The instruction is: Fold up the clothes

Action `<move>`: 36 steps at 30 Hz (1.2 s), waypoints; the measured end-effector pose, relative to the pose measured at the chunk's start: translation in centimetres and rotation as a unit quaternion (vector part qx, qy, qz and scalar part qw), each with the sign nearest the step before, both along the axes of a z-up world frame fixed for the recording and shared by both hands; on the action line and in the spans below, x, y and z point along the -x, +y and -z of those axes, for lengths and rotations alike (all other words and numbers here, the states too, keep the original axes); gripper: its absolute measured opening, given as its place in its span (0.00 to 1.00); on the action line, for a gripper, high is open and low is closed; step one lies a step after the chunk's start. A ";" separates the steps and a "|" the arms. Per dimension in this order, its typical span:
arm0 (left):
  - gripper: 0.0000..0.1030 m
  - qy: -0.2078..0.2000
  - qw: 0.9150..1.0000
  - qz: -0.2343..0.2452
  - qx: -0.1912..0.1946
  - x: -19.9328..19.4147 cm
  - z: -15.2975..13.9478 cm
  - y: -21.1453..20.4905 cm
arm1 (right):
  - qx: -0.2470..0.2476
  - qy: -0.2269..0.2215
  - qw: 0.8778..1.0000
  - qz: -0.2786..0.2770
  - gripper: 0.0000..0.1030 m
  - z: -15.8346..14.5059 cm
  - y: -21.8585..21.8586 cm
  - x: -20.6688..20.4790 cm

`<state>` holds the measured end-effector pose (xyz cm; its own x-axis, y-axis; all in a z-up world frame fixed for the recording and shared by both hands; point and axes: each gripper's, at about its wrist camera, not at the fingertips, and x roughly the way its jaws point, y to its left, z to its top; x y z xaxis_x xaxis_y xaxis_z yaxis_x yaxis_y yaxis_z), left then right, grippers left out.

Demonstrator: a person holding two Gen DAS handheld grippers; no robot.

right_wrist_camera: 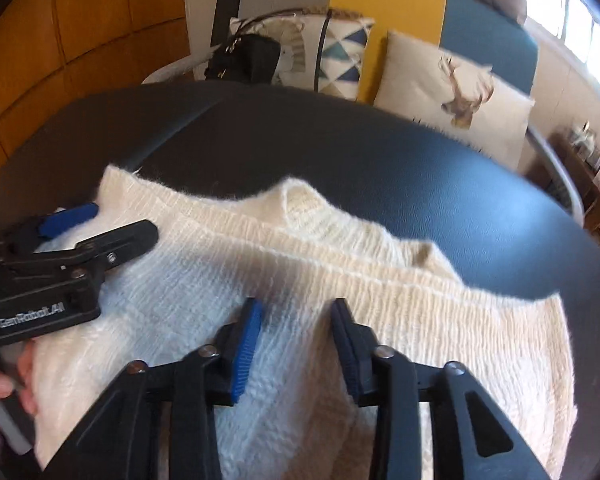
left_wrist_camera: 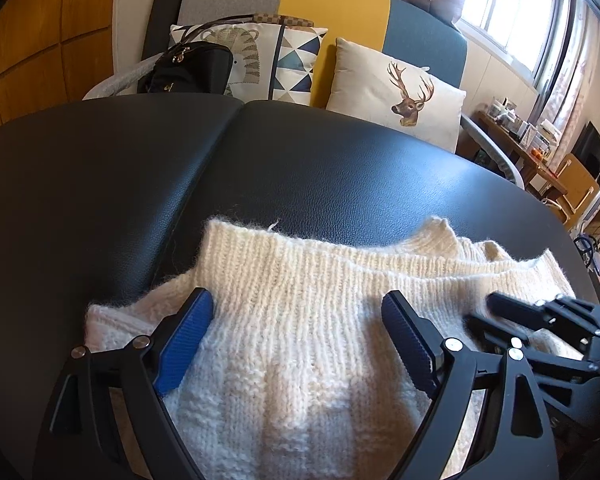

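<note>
A cream knitted sweater [left_wrist_camera: 308, 360] [right_wrist_camera: 420, 320] lies partly folded on the black padded table [left_wrist_camera: 300, 160] [right_wrist_camera: 380, 152], its ribbed collar toward the far side. My left gripper [left_wrist_camera: 296, 300] [right_wrist_camera: 120, 222] hovers over the sweater's left part with its jaws wide apart and nothing pinched. My right gripper [right_wrist_camera: 296, 308] [left_wrist_camera: 484, 312] stands just to the right of it over the middle of the sweater. Its jaws stand a narrow gap apart, knit shows between them, and the pads do not press on it. A hand [right_wrist_camera: 4, 380] holds the left gripper's handle.
Beyond the table's far edge stands a sofa with a deer cushion [left_wrist_camera: 404, 92], a patterned cushion [left_wrist_camera: 276, 60] and a black handbag [left_wrist_camera: 188, 68]. A wooden panelled wall [left_wrist_camera: 40, 40] is at the left. A window [left_wrist_camera: 516, 12] and a cluttered desk [left_wrist_camera: 516, 136] are at the right.
</note>
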<state>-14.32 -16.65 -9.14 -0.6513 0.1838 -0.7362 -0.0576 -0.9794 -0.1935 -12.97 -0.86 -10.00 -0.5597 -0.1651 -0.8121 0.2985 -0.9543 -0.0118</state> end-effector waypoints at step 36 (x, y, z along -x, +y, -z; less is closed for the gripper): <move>0.72 -0.021 0.993 0.049 0.108 1.1 0.5 3.8 | 0.042 -0.003 0.987 0.153 0.18 0.5 15.2 -0.9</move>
